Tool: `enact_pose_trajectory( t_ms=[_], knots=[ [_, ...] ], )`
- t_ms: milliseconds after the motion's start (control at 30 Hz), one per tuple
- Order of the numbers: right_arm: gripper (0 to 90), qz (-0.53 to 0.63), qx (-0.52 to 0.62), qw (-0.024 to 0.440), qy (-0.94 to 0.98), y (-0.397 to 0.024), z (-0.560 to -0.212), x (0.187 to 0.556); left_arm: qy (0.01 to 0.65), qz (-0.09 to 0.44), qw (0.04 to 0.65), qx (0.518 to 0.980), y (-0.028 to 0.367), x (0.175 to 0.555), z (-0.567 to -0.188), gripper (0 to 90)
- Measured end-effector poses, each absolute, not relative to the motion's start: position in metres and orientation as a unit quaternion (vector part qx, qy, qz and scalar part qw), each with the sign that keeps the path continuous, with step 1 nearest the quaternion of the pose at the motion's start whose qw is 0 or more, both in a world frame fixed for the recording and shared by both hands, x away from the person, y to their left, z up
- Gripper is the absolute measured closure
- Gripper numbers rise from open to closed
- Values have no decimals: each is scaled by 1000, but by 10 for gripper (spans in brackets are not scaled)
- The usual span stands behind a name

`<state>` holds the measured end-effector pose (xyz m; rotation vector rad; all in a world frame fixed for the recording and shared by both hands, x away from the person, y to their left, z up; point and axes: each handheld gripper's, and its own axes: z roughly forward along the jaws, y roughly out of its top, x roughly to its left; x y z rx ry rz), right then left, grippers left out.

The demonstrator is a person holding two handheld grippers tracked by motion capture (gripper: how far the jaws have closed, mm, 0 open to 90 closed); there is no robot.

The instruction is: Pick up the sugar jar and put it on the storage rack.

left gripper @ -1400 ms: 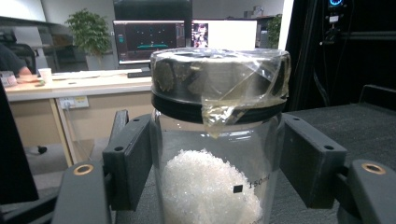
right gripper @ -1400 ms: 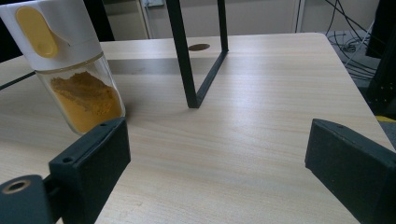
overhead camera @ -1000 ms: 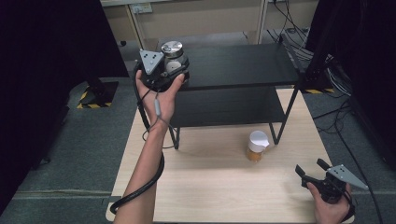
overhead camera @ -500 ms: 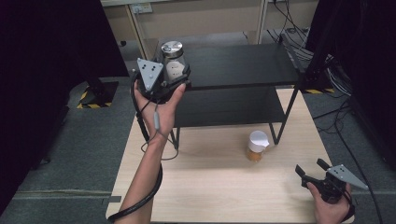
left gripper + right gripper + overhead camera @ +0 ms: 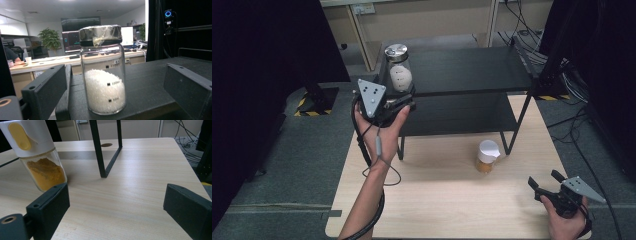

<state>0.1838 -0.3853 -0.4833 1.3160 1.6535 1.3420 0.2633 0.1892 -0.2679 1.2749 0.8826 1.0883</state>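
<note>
A person stands at a light wooden worktop (image 5: 452, 210) that carries a black two-tier shelf rack (image 5: 472, 70). A glass jar (image 5: 399, 70) with a silver foil-covered lid stands upright on the top shelf at its front left corner, about half full of white granules.

The left gripper (image 5: 399, 102) is held up at that corner, just in front of the jar. In the left gripper view the jar (image 5: 103, 70) stands between the two black fingers (image 5: 47, 87), with a clear gap on each side, so nothing presses on it. These fingers have just been opening and now stand wide.

The right gripper (image 5: 544, 181) rests low at the near right corner of the worktop, its fingers (image 5: 50, 205) spread wide and holding nothing.

A small spice jar (image 5: 487, 156) with a white flip cap and orange-yellow powder stands on the worktop near the rack's front right leg (image 5: 98, 150), well apart from the right gripper. In the right gripper view it sits ahead, by the left finger.
</note>
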Motion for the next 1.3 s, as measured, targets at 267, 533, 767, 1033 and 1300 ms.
enact_pose_trajectory(
  t_ms=[267, 533, 767, 1033, 1300],
  knots=[
    [69, 509, 499, 314, 627, -385, -483, 184, 368, 469, 585, 550, 193, 252, -283, 47],
    [69, 508, 499, 314, 628, -385, -483, 184, 350, 471, 590, 554, 194, 240, -311, 47],
    [69, 508, 498, 315, 628, -385, -483, 184, 342, 466, 590, 564, 196, 234, -327, 45],
    [69, 509, 499, 314, 628, -385, -483, 184, 337, 462, 595, 565, 200, 226, -348, 41],
    [69, 507, 498, 315, 629, -384, -483, 184, 345, 452, 602, 560, 202, 216, -376, 40]
  ],
)
